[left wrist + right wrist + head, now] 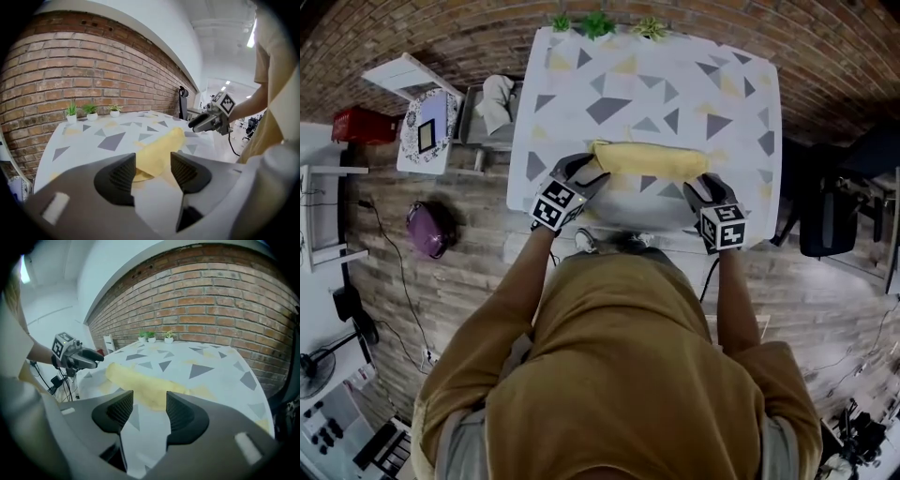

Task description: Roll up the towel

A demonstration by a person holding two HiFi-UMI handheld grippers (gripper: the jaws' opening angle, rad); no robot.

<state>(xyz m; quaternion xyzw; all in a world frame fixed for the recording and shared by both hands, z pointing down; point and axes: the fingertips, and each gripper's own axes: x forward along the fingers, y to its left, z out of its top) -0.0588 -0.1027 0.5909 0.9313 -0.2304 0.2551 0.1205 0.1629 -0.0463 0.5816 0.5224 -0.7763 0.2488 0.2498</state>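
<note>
While half-open and empty, left hand-held gripper [153,171] and right hand-held gripper [150,410] at opposite towel [649,159] ends.

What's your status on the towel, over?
Left tool open, right tool open, neither gripping. Yellow towel lies rolled on the table, tools at its ends. Potted plants at far edge, well apart.
</note>
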